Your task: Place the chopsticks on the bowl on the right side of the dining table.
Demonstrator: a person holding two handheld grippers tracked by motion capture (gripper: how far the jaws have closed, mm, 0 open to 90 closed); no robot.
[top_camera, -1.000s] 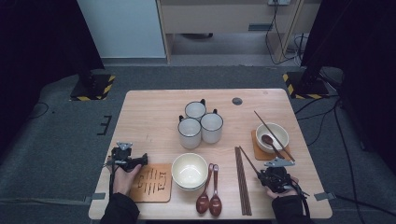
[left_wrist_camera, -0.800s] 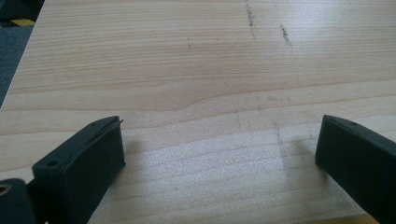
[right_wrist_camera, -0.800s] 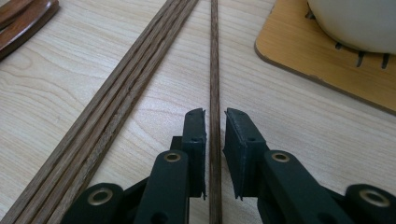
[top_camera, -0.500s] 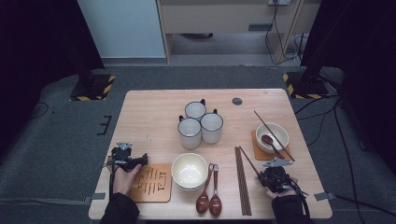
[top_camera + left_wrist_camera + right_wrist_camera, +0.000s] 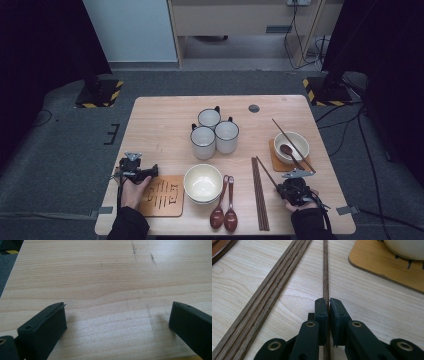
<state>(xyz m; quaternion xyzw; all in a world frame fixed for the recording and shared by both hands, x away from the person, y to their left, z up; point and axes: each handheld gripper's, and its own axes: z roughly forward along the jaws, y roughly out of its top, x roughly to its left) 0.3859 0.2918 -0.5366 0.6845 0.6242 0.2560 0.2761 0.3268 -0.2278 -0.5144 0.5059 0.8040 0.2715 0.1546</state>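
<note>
- Our right gripper (image 5: 328, 303) has just been closing and now pinches a single thin dark wooden chopstick (image 5: 326, 270), lying flat between the bundle of matching chopsticks (image 5: 274, 290) and the slotted wooden coaster (image 5: 387, 267).
- Lifted by its end, we judge it may pivot or slip.
- Our left gripper (image 5: 117, 320) rests spread over the pale wooden table (image 5: 160, 125).
- Grey carpet (image 5: 60, 140) surrounds us.

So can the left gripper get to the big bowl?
Probably yes. The left gripper is open and holds nothing, and the bowl sits just past the coaster with nothing between them.
</note>
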